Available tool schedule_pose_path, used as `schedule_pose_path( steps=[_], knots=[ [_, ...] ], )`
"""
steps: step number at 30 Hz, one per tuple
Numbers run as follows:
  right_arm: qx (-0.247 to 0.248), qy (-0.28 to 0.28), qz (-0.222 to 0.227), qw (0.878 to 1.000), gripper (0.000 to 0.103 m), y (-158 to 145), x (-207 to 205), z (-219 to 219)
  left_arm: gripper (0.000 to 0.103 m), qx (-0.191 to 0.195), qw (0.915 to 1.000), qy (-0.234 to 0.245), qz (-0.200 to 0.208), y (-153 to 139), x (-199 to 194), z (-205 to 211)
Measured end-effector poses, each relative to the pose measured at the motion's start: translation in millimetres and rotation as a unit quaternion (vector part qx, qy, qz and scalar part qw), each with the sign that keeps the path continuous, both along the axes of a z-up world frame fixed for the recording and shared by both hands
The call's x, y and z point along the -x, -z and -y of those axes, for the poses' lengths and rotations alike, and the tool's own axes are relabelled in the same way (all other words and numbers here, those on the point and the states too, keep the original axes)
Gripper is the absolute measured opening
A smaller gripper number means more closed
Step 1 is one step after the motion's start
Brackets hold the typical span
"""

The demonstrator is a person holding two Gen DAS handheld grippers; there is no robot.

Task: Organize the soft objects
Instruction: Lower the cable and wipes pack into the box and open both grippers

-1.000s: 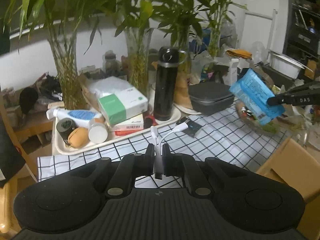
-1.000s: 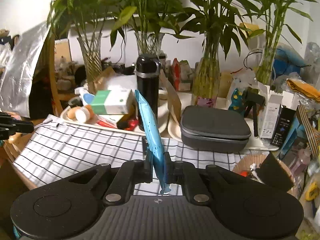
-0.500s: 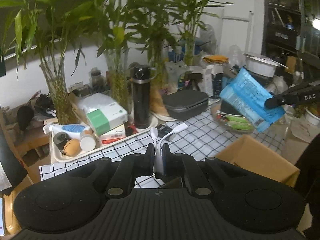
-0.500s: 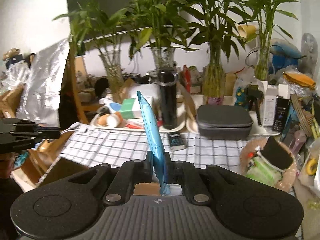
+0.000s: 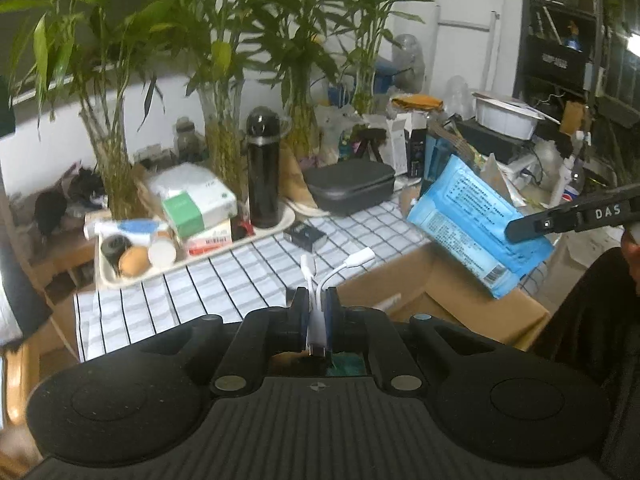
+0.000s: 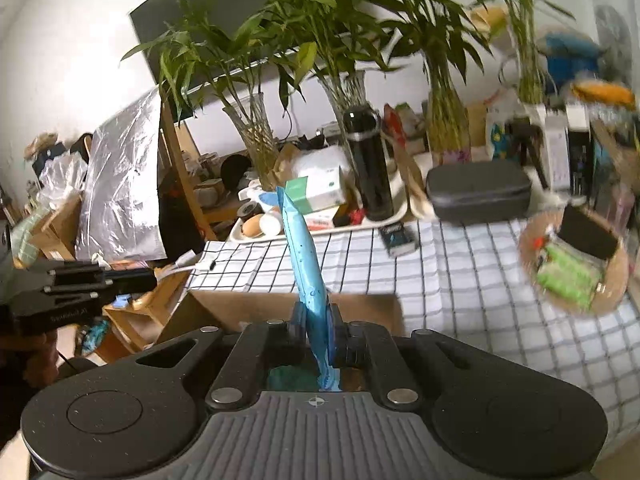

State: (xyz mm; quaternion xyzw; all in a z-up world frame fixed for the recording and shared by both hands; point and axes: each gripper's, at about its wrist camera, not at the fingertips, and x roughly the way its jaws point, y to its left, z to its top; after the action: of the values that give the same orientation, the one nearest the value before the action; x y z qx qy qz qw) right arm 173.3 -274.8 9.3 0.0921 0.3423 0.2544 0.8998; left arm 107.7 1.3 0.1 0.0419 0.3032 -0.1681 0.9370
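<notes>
My left gripper (image 5: 317, 304) is shut on a white adapter cable (image 5: 320, 276) whose two plug ends stick up past the fingers. It also shows at the left of the right wrist view (image 6: 132, 278), cable ends (image 6: 192, 262) poking out. My right gripper (image 6: 316, 314) is shut on a blue soft pack (image 6: 302, 256), held edge-on and upright. In the left wrist view the blue soft pack (image 5: 468, 220) hangs at the right, above an open cardboard box (image 5: 440, 300). The box (image 6: 288, 304) lies just below both grippers, in front of the checked table.
A checked cloth (image 6: 460, 256) covers the table. A tray (image 5: 132, 280) holds bottles and boxes, with a black flask (image 5: 262, 172), a grey case (image 5: 352, 186), bamboo vases (image 5: 222, 152) and a woven bowl (image 6: 576, 268). A small dark box (image 5: 304, 236) lies on the cloth.
Both grippers have pulled back from the table and risen, each keeping its hold. The cardboard box has come into view beneath them.
</notes>
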Motion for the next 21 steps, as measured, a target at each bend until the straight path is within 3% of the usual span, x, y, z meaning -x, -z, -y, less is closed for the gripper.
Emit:
schedule_pose_path(
  steps=[9, 10, 11, 12, 13, 14, 16, 17, 21],
  knots=[
    [-0.038, 0.034, -0.055, 0.997, 0.012, 19, 10, 2, 0.01, 0.031, 0.9936, -0.073, -0.081, 16, 5, 9],
    [-0.048, 0.043, -0.071, 0.995, 0.012, 22, 9, 3, 0.015, 0.035, 0.9921, -0.076, -0.094, 20, 3, 9],
    [-0.055, 0.051, -0.088, 0.993, 0.016, 26, 8, 4, 0.03, 0.042, 0.9907, -0.077, -0.104, 22, 2, 8],
    [-0.054, 0.052, -0.1, 0.992, 0.016, 29, 6, 3, 0.039, 0.051, 0.9897, -0.079, -0.108, 24, 2, 6],
    [-0.046, 0.051, -0.103, 0.992, 0.03, 30, 5, 1, 0.053, 0.057, 0.9895, -0.082, -0.105, 24, 5, 4],
    [-0.029, 0.05, -0.092, 0.994, 0.056, 30, 8, -1, 0.059, 0.059, 0.9899, -0.086, -0.096, 23, 9, 3],
    [0.012, 0.046, -0.056, 0.997, 0.087, 25, 18, -7, 0.063, 0.05, 0.9919, -0.087, -0.078, 19, 18, 4],
    [0.025, 0.038, -0.039, 0.998, 0.095, 23, 23, -9, 0.063, 0.042, 0.9928, -0.086, -0.071, 18, 21, 4],
    [0.042, 0.016, -0.029, 0.999, 0.101, 22, 32, -7, 0.063, 0.041, 0.9924, -0.091, -0.071, 16, 29, -1]
  ],
)
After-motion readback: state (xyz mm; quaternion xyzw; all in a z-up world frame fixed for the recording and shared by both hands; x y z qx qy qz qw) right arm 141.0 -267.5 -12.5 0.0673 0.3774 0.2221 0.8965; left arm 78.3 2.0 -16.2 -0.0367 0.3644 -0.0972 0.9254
